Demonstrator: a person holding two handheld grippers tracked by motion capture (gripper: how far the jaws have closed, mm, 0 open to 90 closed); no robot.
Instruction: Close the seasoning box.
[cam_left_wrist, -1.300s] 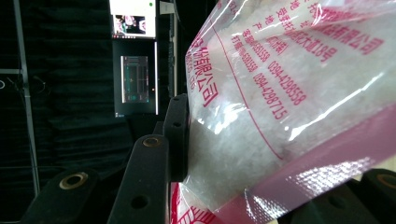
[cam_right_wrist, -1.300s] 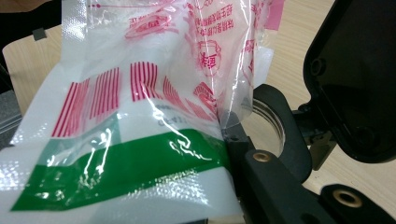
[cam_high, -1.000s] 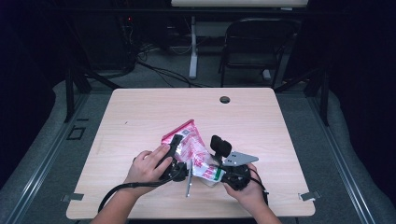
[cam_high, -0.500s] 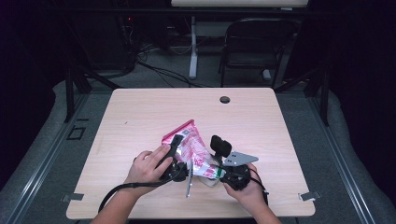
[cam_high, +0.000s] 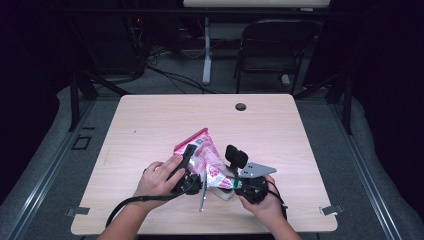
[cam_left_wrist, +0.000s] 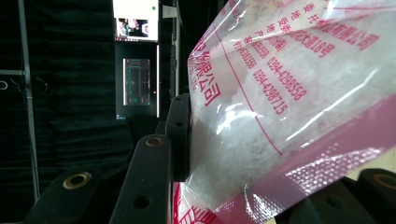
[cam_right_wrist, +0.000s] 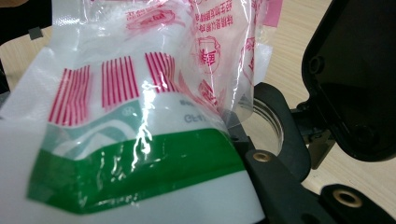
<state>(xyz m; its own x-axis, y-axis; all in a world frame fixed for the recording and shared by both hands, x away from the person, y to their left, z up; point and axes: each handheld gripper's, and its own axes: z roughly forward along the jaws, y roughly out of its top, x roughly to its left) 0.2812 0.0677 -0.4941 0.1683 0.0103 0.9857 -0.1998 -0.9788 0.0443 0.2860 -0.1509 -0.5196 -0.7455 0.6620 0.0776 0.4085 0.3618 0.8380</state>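
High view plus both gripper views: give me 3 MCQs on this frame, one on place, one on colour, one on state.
1. Where on the table does the bag lie?
A. near edge, between both hands
B. far edge by the hole
C. left corner

2. What colour is the bag's print?
A. blue
B. pinkish red
C. black

3. How does the left gripper stand to the bag?
A. away from it
B. jaws around it
C. lying under it

Key: 1 A, the high view puts the bag between the left gripper and the right gripper at the near edge. 2 B, the lettering reads pinkish red in the left gripper view. 3 B, the film sits between its jaws there.
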